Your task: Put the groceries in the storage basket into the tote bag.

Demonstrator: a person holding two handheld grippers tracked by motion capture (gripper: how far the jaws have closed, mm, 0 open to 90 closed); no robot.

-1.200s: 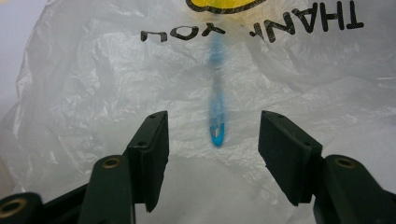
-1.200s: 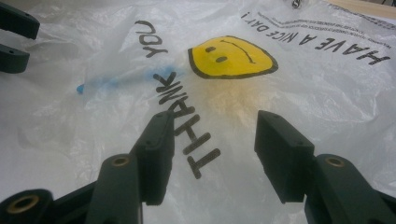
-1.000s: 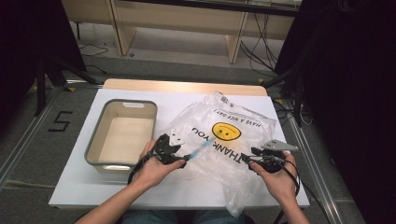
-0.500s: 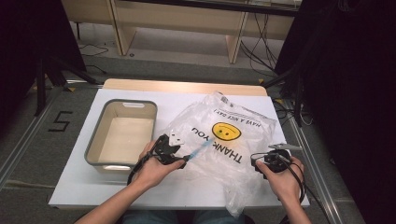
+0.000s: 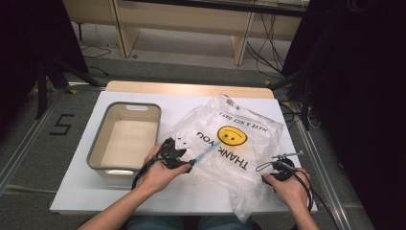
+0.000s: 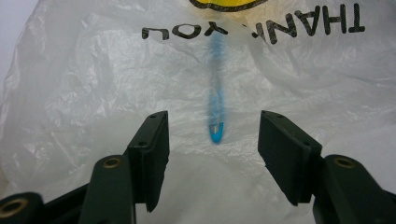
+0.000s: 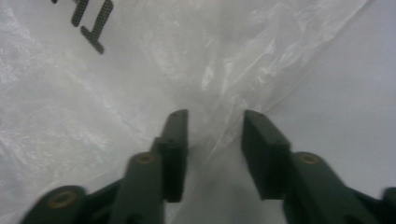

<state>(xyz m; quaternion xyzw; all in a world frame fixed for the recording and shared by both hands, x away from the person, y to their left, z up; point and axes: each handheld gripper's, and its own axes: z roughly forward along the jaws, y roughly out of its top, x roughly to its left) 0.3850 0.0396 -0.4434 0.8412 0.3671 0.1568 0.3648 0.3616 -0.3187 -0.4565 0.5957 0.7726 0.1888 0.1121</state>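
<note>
Left gripper view, blue toothbrush (image 6: pixel 215 122) inside plastic bag (image 6: pixel 93 84), just ahead between parted left hand-held gripper (image 6: pixel 212 140) jaws

Table: the white rectangular tabletop (image 5: pixel 119 196) carries everything; a pale wooden edge strip (image 5: pixel 186 88) runs along its far side.
Left half: the grey rectangular plastic bin (image 5: pixel 98 143) stands on the tabletop, just left of the bag.
Right half: the crinkled clear plastic bag (image 5: pixel 249 143) printed with a smiley face lies flat on the tabletop, spreading from the middle to the near right edge.
In the bag: the slim blue stick-like item (image 6: pixel 215 105) lies inside, near its left side.
Left gripper (image 5: pixel 184 165): between bin and bag, at the bag's left edge, the stick straight ahead of its jaws.
Right gripper (image 7: pixel 215 135): at the bag's near right edge, bag film between its jaws.
</note>
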